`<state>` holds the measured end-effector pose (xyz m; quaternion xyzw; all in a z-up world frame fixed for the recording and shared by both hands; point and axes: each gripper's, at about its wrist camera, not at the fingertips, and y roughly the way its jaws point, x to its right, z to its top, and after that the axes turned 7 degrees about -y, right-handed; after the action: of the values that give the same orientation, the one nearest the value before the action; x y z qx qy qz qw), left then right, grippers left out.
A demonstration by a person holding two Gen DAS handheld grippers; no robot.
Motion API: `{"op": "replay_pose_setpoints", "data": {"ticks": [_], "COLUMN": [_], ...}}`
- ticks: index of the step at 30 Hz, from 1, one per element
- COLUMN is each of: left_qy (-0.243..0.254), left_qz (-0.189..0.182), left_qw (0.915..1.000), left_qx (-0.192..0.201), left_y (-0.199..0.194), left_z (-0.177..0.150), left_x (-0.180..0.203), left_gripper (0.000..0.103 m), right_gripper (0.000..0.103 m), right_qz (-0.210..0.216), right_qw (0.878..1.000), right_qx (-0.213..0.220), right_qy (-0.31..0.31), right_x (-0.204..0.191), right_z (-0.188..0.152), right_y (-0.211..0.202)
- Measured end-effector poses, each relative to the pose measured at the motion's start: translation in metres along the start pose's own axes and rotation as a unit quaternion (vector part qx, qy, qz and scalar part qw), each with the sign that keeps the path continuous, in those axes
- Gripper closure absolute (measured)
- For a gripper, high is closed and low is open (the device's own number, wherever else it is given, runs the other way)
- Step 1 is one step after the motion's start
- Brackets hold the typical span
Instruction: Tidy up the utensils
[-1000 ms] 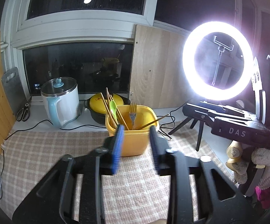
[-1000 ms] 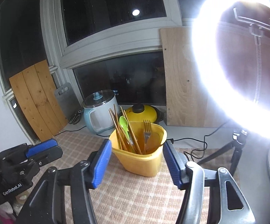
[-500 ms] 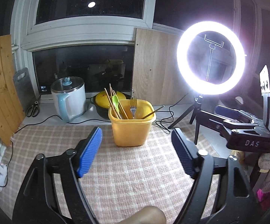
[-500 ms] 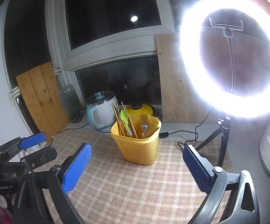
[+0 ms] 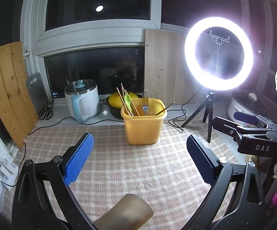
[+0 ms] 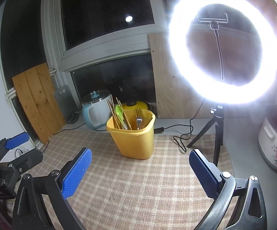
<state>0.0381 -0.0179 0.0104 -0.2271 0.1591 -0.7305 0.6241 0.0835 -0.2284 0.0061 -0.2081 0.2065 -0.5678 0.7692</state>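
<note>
Both grippers [image 5: 140, 161] [image 6: 140, 170] tilt downward, left jaws opening.

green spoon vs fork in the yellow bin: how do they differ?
The green spoon is bright green and looks like plastic; the fork is grey metal. The green spoon leans among the chopsticks at the left of the yellow bin; the fork stands apart, nearer the middle. The spoon's bowl rises higher above the rim than the fork's tines. Both stand head-up inside the bin, touched by neither gripper.
</note>
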Motion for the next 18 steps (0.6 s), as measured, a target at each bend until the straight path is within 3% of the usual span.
{"op": "replay_pose_setpoints", "data": {"ticks": [18], "left_qy": [-0.005], "left_qz": [0.019], "left_qw": [0.9997], "left_qx": [-0.016], "left_y": [0.005], "left_z": [-0.010], "left_x": [-0.005], "left_gripper": [0.001], "right_gripper": [0.000], "right_qz": [-0.020], "right_qw": [0.999], "right_qx": [-0.023], "right_qy": [0.019], "right_x": [0.006], "right_z": [-0.023], "right_y": [0.002]}}
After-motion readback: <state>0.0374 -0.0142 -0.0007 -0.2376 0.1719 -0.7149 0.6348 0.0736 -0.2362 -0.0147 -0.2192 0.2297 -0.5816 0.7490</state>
